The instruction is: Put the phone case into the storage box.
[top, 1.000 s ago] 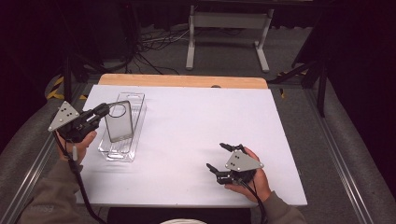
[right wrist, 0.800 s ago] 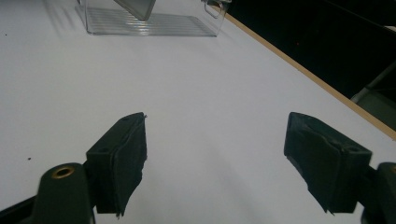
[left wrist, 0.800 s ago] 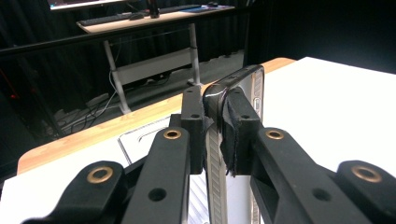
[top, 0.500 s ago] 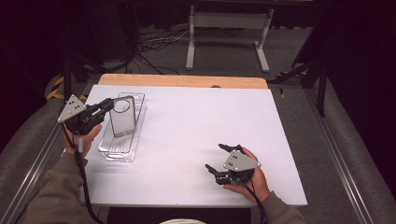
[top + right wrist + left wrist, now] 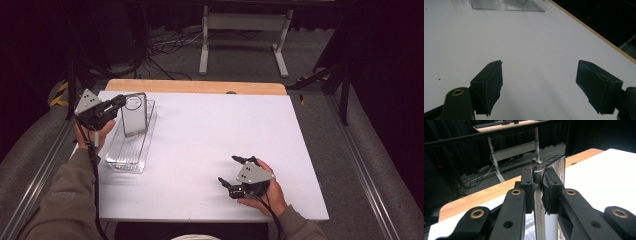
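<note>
While its jaws clamp the phone's point(image 5: 134, 114) edge, the left gripper point(image 5: 116, 103) holds it upright above the clear tray point(image 5: 128, 154).

The white worktop point(image 5: 210, 140) is the one bright area in the high view, lit evenly from above; the floor and curtains around it sink into near black. Soft, faint shadows lie on the worktop just beneath the right tool point(image 5: 240, 172) and beside the clear tray point(image 5: 131, 150). The phone point(image 5: 551, 166) carries a thin glare line along its metal edge. In the left gripper view the near jaws are soft and unsharp; in the right gripper view the worktop is slightly washed out, its far edge blurred
</note>
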Demonstrator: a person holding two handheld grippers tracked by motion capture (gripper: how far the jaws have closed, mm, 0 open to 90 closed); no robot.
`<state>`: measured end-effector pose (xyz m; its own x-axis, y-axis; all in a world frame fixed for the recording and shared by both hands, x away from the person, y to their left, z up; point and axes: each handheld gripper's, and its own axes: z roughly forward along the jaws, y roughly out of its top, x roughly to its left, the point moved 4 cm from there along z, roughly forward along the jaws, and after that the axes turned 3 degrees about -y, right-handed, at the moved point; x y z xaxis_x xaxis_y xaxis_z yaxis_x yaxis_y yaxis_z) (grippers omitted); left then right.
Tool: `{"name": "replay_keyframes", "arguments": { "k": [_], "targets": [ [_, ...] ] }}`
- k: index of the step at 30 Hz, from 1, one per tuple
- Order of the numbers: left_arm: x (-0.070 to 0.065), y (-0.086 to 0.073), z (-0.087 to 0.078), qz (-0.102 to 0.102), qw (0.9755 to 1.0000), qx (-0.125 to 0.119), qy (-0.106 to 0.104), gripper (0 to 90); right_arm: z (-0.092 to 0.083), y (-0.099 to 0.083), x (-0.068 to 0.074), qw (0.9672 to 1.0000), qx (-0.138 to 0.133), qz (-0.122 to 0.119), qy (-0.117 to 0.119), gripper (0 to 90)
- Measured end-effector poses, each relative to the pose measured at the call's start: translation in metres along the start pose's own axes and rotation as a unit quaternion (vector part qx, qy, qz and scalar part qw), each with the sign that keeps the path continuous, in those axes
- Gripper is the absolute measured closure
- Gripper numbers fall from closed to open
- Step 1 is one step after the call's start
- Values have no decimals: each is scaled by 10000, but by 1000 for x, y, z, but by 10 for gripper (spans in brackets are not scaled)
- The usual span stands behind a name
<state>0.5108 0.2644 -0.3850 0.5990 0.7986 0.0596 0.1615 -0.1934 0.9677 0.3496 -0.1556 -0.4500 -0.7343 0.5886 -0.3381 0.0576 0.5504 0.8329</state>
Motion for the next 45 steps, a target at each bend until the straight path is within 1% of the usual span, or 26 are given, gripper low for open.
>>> {"name": "replay_keyframes", "arguments": {
  "k": [3,10,15,17,19,20,22,23,24,26,27,30,31,34,38,40,42,45],
  "targets": [
    [8,0,6,-122,9999,-96,-27,802,1,-1,0,10000,12,-6,3,224],
    [20,2,21,-231,9997,-123,13,802,3,-3,1,10000,75,4,30,225],
    [22,5,32,-138,9999,-38,39,801,5,-5,1,9999,120,26,50,226],
    [24,5,36,-123,9999,-21,60,801,5,-5,1,9999,85,92,112,229],
    [24,4,41,-162,9998,-53,38,801,4,-5,1,9998,67,140,107,231],
    [24,5,43,-142,9998,-101,35,801,4,-5,1,9998,76,170,116,232],
    [24,5,46,-173,9998,-118,-43,801,4,-5,0,9997,75,185,110,234],
    [24,6,47,-118,9998,-165,-26,801,4,-5,0,9997,59,194,111,235],
    [24,6,47,-96,9999,-144,-7,800,4,-5,0,9997,58,201,114,235],
    [25,5,46,-150,9998,-153,-56,799,4,-5,1,9997,63,191,126,235],
    [25,4,46,-186,9997,-153,-25,796,4,-5,1,9997,57,184,136,235],
    [28,-2,44,-278,9996,-55,6,789,4,-5,1,9997,70,194,152,235],
    [30,-4,45,-251,9996,21,87,785,4,-5,1,9996,72,198,160,234],
    [35,-10,44,-310,9993,153,131,786,4,-5,2,9997,79,181,176,234],
    [41,-17,45,-308,9984,415,220,768,5,-5,2,9996,85,165,192,234],
    [43,-19,45,-366,9979,478,224,757,5,-6,2,9996,96,163,205,234],
    [44,-22,46,-365,9974,564,256,745,6,-6,2,9996,105,168,212,235],
    [46,-23,45,-396,9969,613,287,734,6,-6,3,9996,107,132,211,234]
  ]
}}
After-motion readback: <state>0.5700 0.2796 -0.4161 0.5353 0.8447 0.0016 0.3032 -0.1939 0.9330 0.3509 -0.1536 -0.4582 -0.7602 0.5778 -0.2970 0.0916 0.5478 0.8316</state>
